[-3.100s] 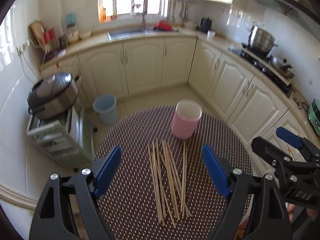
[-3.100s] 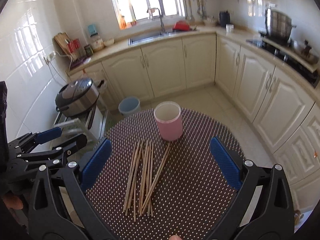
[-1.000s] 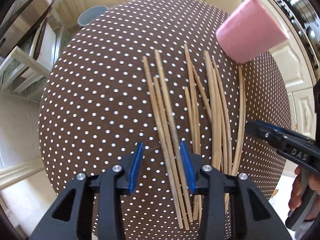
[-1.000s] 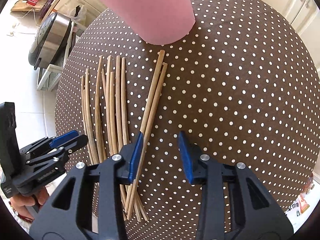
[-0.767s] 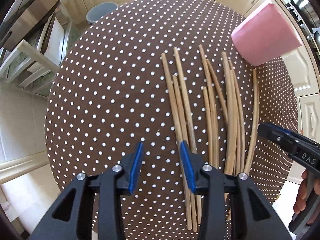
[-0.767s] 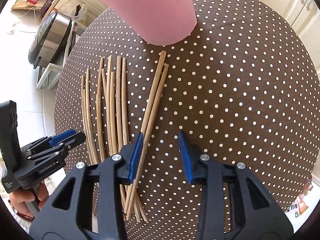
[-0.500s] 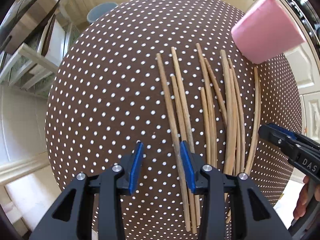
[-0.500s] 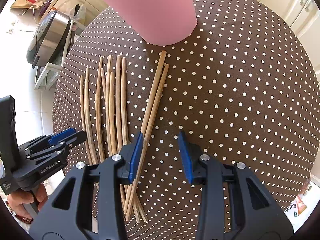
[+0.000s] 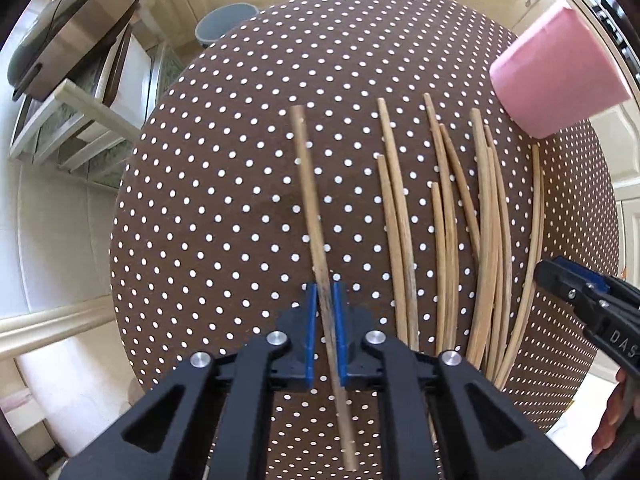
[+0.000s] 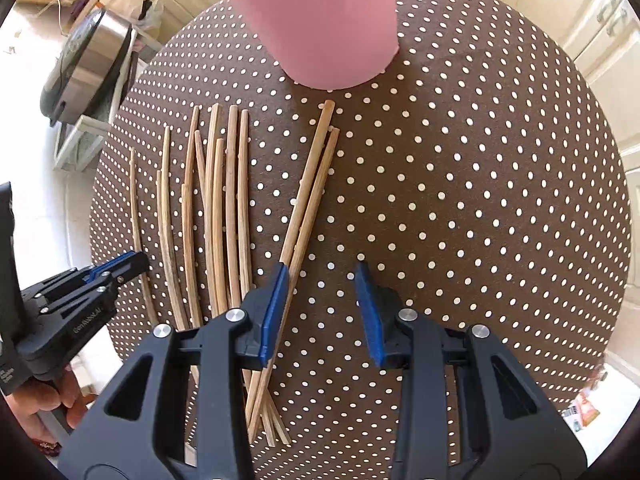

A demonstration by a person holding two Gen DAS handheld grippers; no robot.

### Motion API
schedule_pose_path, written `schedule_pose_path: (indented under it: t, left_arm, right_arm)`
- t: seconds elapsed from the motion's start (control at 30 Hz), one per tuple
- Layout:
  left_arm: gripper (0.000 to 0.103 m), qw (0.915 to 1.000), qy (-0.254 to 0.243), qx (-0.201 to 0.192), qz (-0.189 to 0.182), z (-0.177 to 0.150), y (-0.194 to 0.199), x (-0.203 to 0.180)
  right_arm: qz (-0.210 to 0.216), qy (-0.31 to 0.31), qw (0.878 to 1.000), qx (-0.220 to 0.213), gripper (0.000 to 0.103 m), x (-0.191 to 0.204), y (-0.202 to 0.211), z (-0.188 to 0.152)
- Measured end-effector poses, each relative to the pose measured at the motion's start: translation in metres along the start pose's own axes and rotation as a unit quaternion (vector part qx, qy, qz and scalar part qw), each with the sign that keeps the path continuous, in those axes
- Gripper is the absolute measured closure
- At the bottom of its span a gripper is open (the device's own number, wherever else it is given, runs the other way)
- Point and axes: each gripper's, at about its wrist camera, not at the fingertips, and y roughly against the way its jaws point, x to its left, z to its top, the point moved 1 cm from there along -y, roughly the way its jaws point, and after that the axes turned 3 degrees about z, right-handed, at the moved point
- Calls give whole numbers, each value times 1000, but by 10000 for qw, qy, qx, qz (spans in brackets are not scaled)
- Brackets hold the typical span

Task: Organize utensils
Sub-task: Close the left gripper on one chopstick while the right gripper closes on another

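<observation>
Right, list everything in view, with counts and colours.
Tablecloth: one, brown with white dots, centre of both views.
Chopsticks: roughly a dozen, pale wood, loose on the tablecloth.
Cup: one, pink, far edge.
Rice cooker: one, silver and black, on a white rack.
Bin: one, grey-blue, on the floor beyond.
Left tongs: black, blue pads, just closed on one chopstick.
Right tongs: black, blue pads, open above the tablecloth.

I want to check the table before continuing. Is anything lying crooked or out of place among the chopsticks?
Two chopsticks lie slanted, apart from the main bundle, their lower ends crossing it. The left gripper has just closed on one chopstick. Nothing looks spilled or broken.
</observation>
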Motion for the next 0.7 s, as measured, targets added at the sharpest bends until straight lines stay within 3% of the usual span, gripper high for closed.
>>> schedule_pose_path:
  t: [0.1,0.43,0.53,0.7]
  left_arm:
    - [95,9999,-83,-7,68,0,-7,2]
    - [97,9996,-182,-180,153,-5,-1,-4]
    - [97,9996,-115,-266,58,-10,2,-2]
    - [97,9989,-16,-373,-275,-22,10,4]
  right_arm:
    - [-229,66,9997,11,80,1,-2,3]
    - [-699,506,9963,38,81,24,-10,3]
    - [-871,561,9946,-7,95,29,-12,-2]
    - [-520,388,9979,-18,98,17,-12,-5]
